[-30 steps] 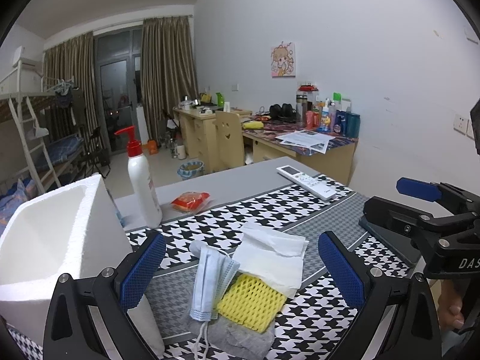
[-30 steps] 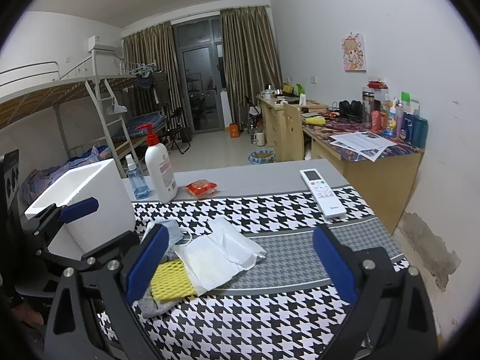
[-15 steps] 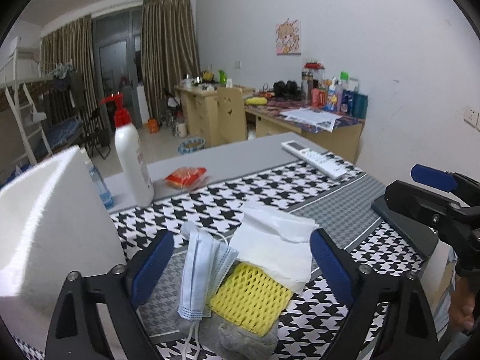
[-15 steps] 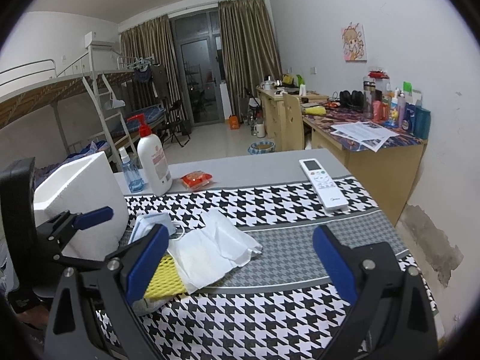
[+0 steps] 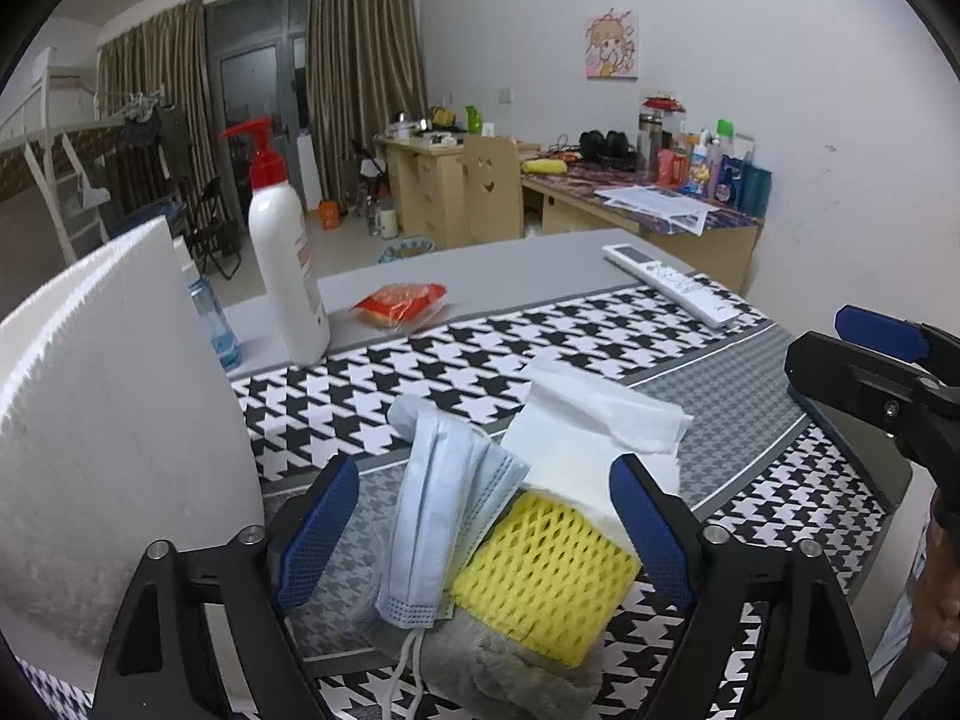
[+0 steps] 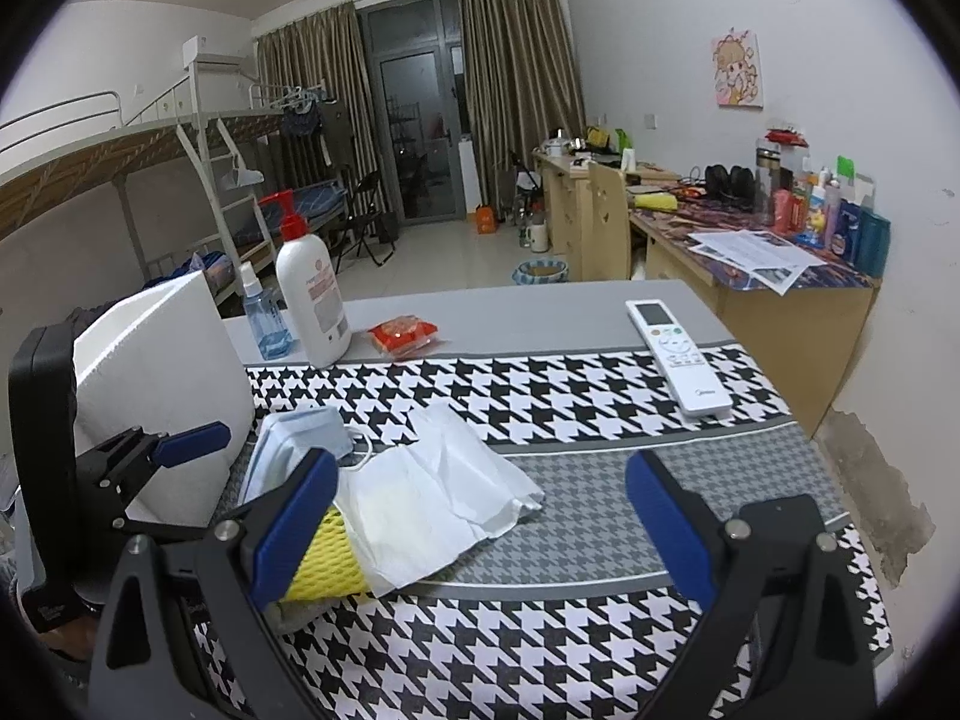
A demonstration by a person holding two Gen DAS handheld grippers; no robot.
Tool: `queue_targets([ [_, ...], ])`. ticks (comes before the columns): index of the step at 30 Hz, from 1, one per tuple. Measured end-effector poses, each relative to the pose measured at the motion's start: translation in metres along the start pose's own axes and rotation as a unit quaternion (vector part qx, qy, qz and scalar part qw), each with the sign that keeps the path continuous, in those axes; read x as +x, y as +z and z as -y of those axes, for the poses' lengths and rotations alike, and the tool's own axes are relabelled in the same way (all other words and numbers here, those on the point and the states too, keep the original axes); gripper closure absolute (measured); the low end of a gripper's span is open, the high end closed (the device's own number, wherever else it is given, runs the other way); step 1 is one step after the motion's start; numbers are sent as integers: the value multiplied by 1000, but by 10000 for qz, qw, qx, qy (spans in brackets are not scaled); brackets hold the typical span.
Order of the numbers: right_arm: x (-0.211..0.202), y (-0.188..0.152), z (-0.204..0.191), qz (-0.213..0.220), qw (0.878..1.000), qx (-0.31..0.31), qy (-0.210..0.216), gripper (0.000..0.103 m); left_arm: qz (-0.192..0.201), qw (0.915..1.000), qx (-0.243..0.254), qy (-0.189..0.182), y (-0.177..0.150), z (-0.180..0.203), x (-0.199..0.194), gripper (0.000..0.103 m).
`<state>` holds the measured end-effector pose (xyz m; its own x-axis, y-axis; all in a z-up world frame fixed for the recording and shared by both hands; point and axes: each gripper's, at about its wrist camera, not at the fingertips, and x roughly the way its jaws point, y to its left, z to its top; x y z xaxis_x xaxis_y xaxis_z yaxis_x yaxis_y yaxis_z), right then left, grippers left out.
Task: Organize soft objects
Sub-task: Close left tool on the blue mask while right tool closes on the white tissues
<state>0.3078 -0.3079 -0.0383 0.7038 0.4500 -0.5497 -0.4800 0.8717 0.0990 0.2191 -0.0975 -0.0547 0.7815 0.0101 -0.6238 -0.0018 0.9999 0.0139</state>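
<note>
In the left wrist view, the left hand-held gripper (image 5: 480, 516) is hanging over a small heap of soft things on the desk (image 5: 750, 420). Its jaws are closing, but the pads are touching nothing yet; the heap is lying between them. A blue face mask (image 5: 438, 516) is lying with its long axis running away from the camera, its ear loops trailing toward the bottom edge. Just to its right a yellow foam net (image 5: 546, 576) is lying tilted, overlapping the mask's edge. Both are resting on a grey cloth (image 5: 510, 672), whose near end is cut off by the frame. A white tissue (image 5: 594, 426) is spreading out behind the net, partly tucked under it. A white foam box (image 5: 108, 420) is filling the left side, so its opening is hidden. The right hand-held gripper (image 5: 882, 360) is showing at the right edge, only partly in frame.

In the right wrist view, the right hand-held gripper (image 6: 480, 516) is standing wide open with nothing between its jaws, over bare checked cloth. The tissue (image 6: 444, 492) is lying in front of its left finger (image 6: 294, 522), which is covering part of the yellow net (image 6: 324, 564). The mask (image 6: 300, 438) is sitting just beside the foam box (image 6: 162, 372). The grey cloth is probably the pale strip below the net, though it is hard to make out. The left hand-held gripper (image 6: 150, 462) is cut off by the left edge.
</note>
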Motion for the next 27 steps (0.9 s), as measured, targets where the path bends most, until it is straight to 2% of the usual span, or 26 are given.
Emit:
queue_targets([
  [10, 22, -2, -7, -300, 9995, -102, 82, 5, -192, 9998, 16, 21, -7, -7, 4, 30],
  [18, 33, -4, -12, -454, 9988, -152, 101, 5, -268, 9996, -19, 5, -11, -8, 8, 31],
  [27, 45, -5, -13, -617, 9980, -131, 68, 5, -376, 9992, -90, -35, -13, -13, 16, 55],
])
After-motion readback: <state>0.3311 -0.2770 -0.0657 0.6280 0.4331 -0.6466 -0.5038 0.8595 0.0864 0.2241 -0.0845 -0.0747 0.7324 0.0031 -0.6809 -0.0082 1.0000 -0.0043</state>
